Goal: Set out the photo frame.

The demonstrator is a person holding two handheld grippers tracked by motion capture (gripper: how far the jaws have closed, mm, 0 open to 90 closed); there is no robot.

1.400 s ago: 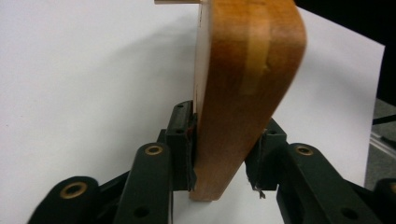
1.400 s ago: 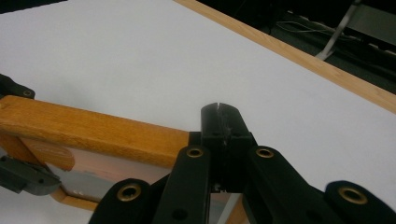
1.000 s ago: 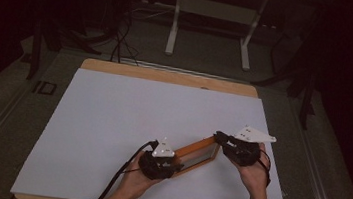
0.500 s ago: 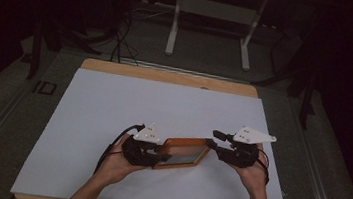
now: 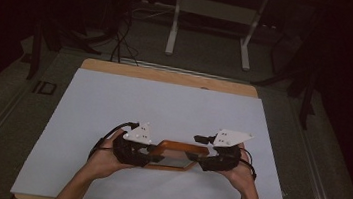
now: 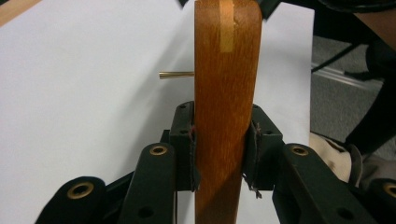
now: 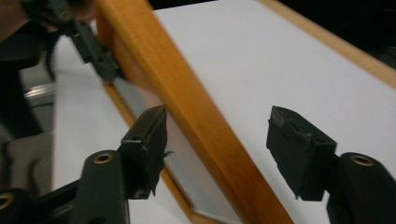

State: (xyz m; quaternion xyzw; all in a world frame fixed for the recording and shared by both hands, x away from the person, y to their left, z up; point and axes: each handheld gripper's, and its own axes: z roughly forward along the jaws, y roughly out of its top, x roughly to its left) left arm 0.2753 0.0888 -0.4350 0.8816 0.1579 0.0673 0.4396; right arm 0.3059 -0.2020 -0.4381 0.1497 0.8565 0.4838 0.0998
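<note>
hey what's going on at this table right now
A person is handling an orange-brown wooden picture frame over the white-covered table. The left tool is clamped on one end of it. The right tool has just been opening its jaws, which now stand apart on either side of the frame's rail without pressing it.

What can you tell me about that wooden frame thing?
The wooden frame is orange-brown and glossy, with rounded corners, a pale strip at one corner and a thin brass pin sticking from its side. It hangs over the white table. The left tongs pinch one end; the right tongs have just been opening around the other.
</note>
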